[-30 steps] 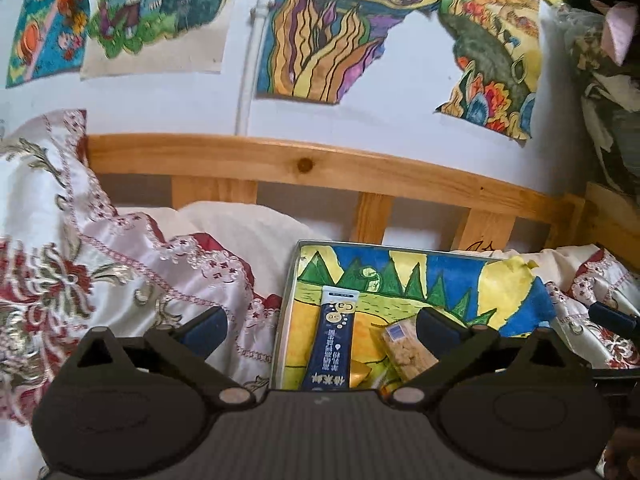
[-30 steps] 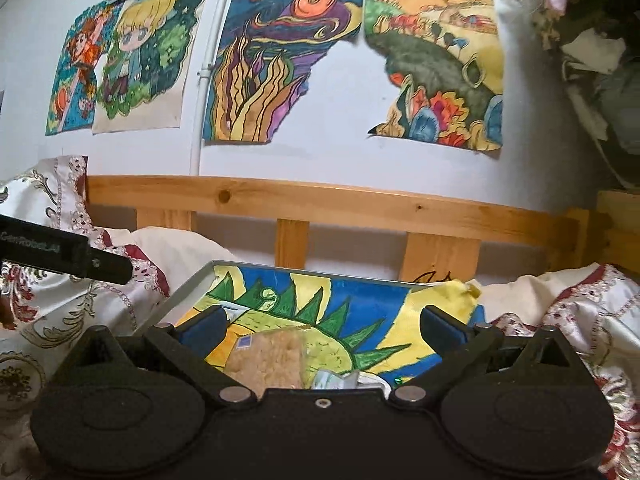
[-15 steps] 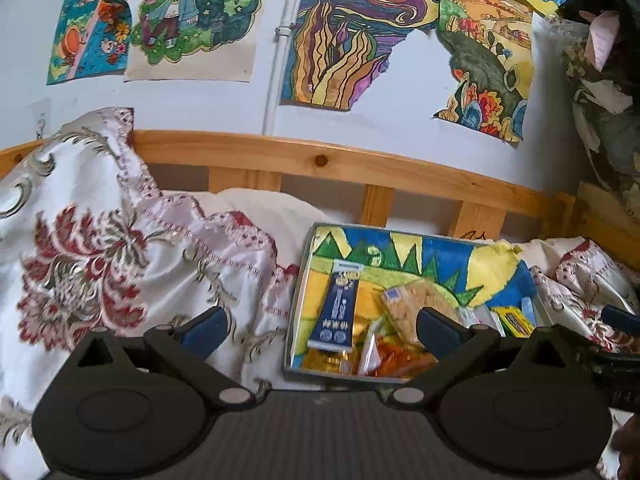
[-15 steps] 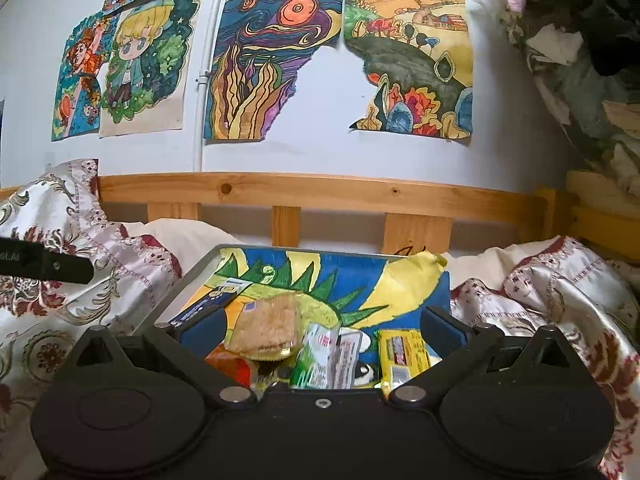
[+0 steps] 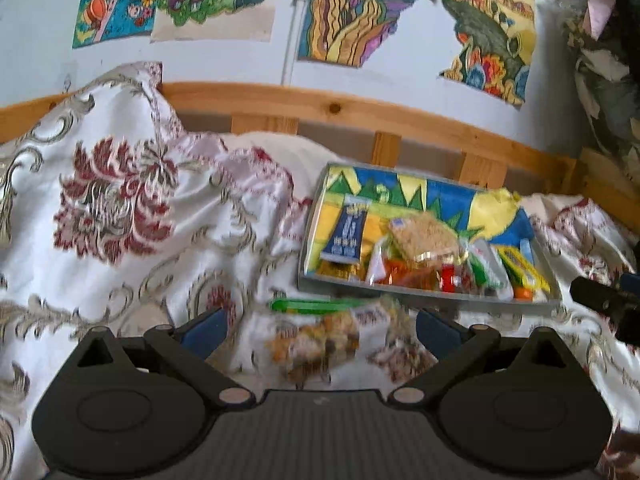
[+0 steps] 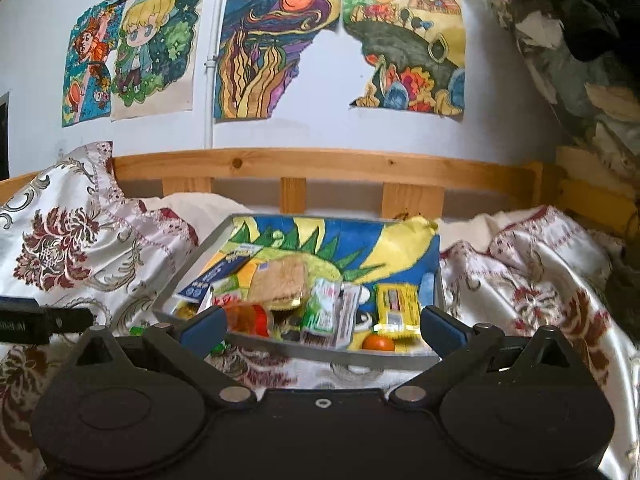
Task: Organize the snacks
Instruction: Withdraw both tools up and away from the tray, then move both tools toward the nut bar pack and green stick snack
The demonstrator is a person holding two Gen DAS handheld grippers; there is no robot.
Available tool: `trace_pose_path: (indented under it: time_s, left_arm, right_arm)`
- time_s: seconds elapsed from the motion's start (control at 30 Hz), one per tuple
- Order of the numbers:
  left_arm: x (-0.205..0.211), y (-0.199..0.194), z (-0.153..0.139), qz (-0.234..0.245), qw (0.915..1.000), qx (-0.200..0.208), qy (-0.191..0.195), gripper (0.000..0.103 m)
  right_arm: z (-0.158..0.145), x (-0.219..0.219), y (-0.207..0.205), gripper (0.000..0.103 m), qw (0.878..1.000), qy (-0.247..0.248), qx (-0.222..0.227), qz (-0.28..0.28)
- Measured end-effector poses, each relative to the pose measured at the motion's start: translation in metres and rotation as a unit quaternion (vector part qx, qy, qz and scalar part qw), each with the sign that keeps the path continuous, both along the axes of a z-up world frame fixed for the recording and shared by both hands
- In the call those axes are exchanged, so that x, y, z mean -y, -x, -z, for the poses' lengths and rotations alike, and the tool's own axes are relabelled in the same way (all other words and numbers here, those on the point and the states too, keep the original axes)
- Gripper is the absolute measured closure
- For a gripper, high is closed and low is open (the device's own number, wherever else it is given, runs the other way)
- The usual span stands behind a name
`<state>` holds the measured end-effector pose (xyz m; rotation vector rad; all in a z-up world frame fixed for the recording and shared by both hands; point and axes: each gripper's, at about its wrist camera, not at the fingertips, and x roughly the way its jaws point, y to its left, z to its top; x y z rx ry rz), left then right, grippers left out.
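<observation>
Snack bag point(image 5: 316, 344) sits on the bedspread point(image 5: 132, 216) between my spread left tongs point(image 5: 320, 326); I centre, drop, pinch gently, then carry to tray point(image 5: 424, 294); right tongs point(image 6: 322, 328) apart, idle.

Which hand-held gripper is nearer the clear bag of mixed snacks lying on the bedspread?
Left. The left hand-held gripper hovers open right over the bag; the right hand-held gripper faces the tray.

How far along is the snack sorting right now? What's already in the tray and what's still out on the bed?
Mostly done: the tray already holds the blue bar, cracker pack, yellow pack and other wrappers. Nothing is in hand: the left gripper and right gripper are both open and empty. Left: a clear bag of mixed snacks and a green item lie on the bedspread in front of the tray.
</observation>
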<state>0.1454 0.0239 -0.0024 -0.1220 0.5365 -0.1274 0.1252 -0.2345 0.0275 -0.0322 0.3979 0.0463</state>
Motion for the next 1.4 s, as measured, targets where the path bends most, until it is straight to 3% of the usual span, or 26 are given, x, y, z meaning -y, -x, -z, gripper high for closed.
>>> trace_pose_path:
  time_s: [0.37,0.8,1.4]
  left_arm:
    - [0.010,0.014,0.011,0.001,0.9991,-0.040,-0.013,0.001]
    - [0.020,0.013,0.022,-0.017,0.9946,-0.099,-0.023,0.001]
    - [0.014,0.013,0.024,-0.018,0.9942,-0.102,-0.031,0.001]
  right_arm:
    - [0.008,0.005,0.018,0.001,0.998,-0.006,-0.060,0.031]
    - [0.026,0.005,0.016,0.001,0.993,-0.019,-0.120,0.006]
    - [0.031,-0.001,0.013,0.001,0.991,-0.027,-0.130,-0.019]
